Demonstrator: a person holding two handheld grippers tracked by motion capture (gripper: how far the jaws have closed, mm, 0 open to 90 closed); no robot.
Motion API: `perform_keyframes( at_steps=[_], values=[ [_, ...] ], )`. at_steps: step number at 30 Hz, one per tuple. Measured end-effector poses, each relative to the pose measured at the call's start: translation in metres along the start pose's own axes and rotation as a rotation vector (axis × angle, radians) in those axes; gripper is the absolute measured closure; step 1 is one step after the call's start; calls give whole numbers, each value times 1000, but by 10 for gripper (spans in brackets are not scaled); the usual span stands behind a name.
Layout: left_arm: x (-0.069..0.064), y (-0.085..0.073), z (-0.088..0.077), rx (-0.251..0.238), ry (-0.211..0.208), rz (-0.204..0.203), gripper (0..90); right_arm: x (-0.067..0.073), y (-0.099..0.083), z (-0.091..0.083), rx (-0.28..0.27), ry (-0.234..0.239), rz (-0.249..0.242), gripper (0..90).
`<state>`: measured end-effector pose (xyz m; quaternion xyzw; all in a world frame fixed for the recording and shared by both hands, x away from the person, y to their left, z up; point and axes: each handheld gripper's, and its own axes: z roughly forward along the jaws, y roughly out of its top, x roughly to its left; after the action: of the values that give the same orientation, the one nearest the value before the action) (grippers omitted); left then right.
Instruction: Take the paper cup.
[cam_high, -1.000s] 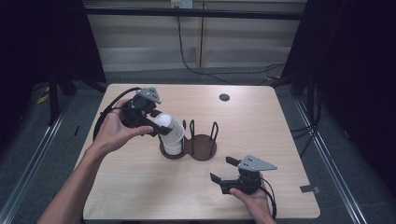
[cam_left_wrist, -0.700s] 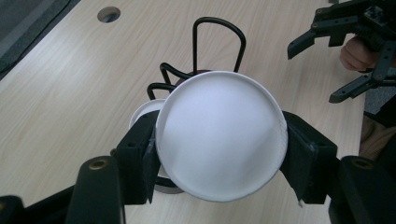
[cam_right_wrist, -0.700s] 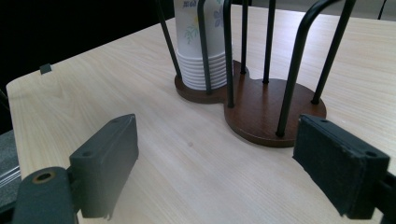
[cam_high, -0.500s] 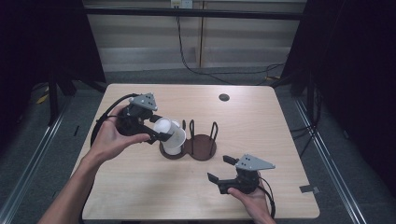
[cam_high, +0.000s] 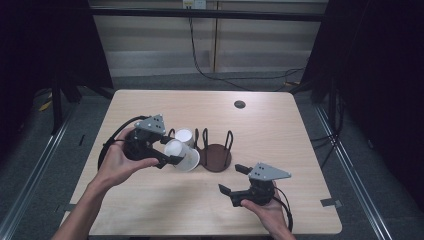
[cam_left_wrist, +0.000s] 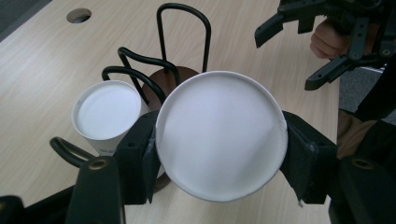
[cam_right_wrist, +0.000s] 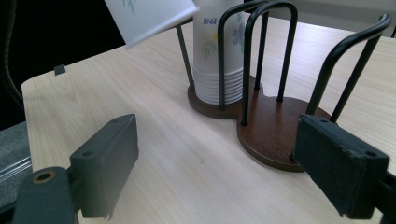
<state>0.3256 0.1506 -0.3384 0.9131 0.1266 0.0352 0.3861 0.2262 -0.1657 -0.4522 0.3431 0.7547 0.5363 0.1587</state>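
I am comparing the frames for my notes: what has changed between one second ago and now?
The left gripper, shut on one paper cup, drew it off the cup stack towards the person. The stack stays in the holder; the open right gripper kept its place.

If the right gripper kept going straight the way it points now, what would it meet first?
Probably the cup holder: the right gripper stands open, and the holder's brown base lies just ahead between its jaws, though depth is unclear.
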Motion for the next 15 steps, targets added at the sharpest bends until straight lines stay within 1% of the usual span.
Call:
perform_keyframes(
  at_steps=[1,4,6,7,8,9,10,11,14,15],
  values=[
    [0,-3,4,-10,-11,-10,367,0,2,0,1,-3,-6,136],
    [0,-7,8,-10,-14,-5,367,0,3,1,-1,-4,-10,136],
    [0,-12,13,-20,-22,-13,366,0,5,2,-6,2,-12,140],
    [0,-17,17,-16,-19,-25,367,0,6,4,-5,8,-16,146],
    [0,-17,17,-16,-19,-25,366,0,6,4,-5,8,-16,146],
    [1,-21,21,-6,-20,-28,366,1,8,6,-4,22,-20,149],
    [1,-21,21,-6,-20,-28,367,1,8,6,-4,22,-20,149],
    [1,-25,24,-8,-25,-43,367,2,9,9,-4,28,-30,152],
    [1,-28,26,-7,-30,-37,366,4,11,12,-4,37,-33,154],
    [1,-31,28,-10,-34,-42,366,5,13,15,-1,54,-38,160]
  ],
)
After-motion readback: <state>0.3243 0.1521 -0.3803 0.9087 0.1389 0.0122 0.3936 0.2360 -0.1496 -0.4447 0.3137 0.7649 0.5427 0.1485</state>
